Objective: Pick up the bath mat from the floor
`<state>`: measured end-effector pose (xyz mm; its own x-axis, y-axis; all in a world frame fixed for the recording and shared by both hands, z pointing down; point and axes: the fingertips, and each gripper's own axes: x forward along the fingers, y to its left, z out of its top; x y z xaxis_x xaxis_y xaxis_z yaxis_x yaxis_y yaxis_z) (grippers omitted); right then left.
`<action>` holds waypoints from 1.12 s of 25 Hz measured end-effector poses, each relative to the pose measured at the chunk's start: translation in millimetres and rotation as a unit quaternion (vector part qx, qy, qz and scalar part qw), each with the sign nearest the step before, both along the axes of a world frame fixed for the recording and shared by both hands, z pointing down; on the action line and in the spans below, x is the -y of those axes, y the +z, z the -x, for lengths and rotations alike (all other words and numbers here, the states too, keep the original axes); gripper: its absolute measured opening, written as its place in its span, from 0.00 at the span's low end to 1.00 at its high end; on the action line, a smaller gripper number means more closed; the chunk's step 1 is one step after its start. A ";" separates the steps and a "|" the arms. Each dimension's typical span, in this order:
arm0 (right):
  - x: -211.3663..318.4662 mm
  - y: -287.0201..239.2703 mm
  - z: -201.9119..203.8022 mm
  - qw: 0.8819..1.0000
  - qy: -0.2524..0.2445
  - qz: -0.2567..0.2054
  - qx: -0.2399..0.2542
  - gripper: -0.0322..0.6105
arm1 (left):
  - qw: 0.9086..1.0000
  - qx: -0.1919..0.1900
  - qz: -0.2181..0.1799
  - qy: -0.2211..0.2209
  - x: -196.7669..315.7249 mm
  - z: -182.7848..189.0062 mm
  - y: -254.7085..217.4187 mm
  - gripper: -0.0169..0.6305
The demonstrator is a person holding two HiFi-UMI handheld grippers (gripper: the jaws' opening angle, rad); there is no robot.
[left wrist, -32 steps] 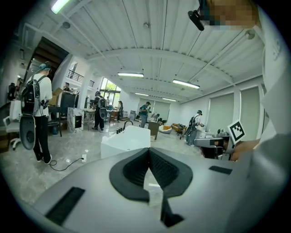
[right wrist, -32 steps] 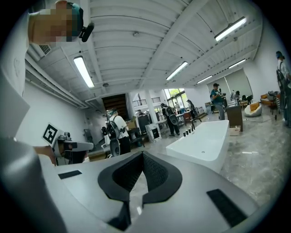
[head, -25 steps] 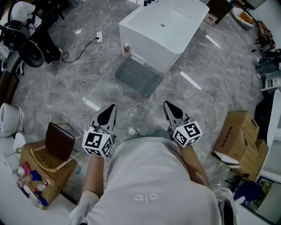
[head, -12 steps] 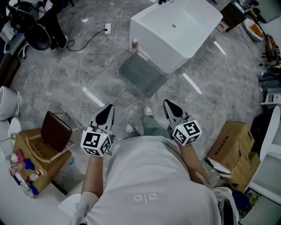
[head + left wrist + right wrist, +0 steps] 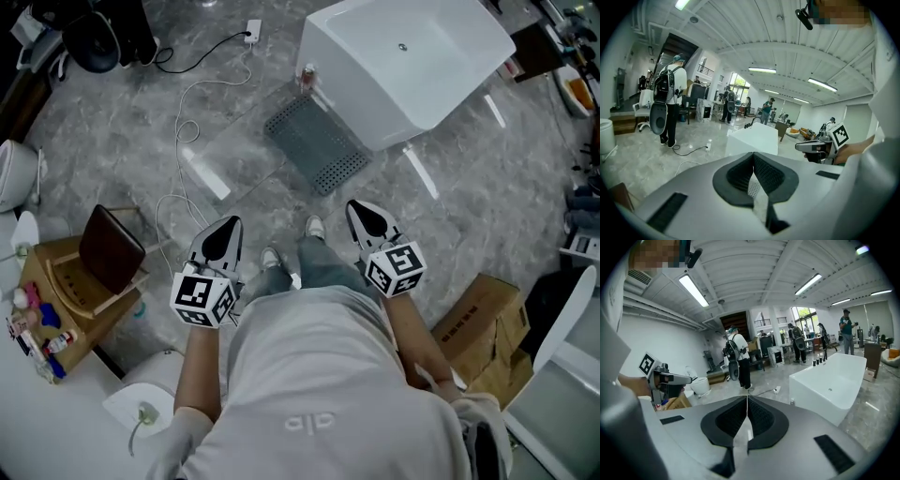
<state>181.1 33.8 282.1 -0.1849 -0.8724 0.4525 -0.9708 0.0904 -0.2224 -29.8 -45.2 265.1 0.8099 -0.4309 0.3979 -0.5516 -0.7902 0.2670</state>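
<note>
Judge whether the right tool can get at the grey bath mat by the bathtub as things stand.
Probably yes, not yet: the right tool is shut and held high, short of the bath mat. Bare floor lies between; nothing sits on it.

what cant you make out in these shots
- Bath mat: clear in the head view; in the gripper views it is hidden behind the left gripper and right gripper bodies.
- Small bottle beside the bathtub: too small to identify, head view.
- Bathtub's far end: cut off by the head view's top edge.
- Person's legs: mostly hidden under the torso, head view.
</note>
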 end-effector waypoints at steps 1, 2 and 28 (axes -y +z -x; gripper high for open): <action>6.0 8.3 -3.8 1.000 -0.009 0.009 0.003 0.09 | 1.000 0.007 0.006 -0.005 2.4 -3.5 5.2 0.05; 11.8 16.9 -7.3 1.000 -0.018 0.018 0.006 0.09 | 1.000 0.014 0.014 -0.009 4.7 -7.0 11.1 0.05; 70.0 318.8 -68.0 0.944 -0.165 0.283 -0.048 0.40 | 0.958 0.131 0.209 -0.147 17.6 -15.7 214.8 0.21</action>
